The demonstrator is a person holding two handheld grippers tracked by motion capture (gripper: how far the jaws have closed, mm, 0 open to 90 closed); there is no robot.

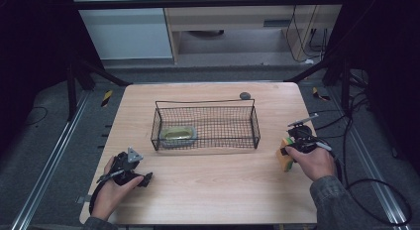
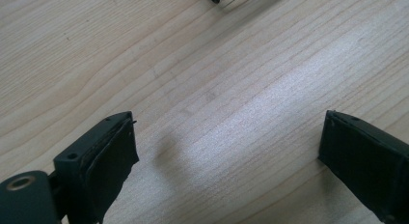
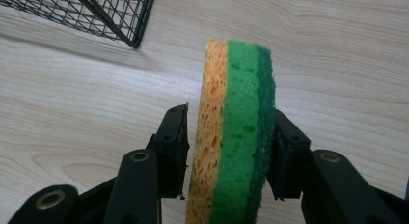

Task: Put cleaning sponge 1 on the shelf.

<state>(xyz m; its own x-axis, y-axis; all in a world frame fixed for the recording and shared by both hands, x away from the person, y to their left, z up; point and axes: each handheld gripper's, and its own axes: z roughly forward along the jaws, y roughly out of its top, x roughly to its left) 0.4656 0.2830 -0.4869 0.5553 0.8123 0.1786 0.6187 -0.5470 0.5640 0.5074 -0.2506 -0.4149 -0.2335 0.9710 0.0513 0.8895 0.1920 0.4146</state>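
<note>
A sponge (image 3: 234,137) with orange, light green and dark green layers stands on edge between the jaws of my right gripper (image 3: 231,120). One jaw lies against the dark green face; the other meets the orange face low down. In the high view this sponge (image 1: 284,159) is near the table's right edge, under the right gripper (image 1: 287,149). My left gripper (image 2: 226,151) is open over bare wood with nothing between its jaws. The high view places the left gripper (image 1: 142,179) near the table's front left.
A black wire basket (image 1: 205,102) stands mid-table with a greenish object in a grey dish (image 1: 177,135) at its left end. Its corner (image 3: 120,16) is just beyond the sponge. A small grey round thing (image 1: 244,95) lies behind the basket. Cables trail off the table's right side.
</note>
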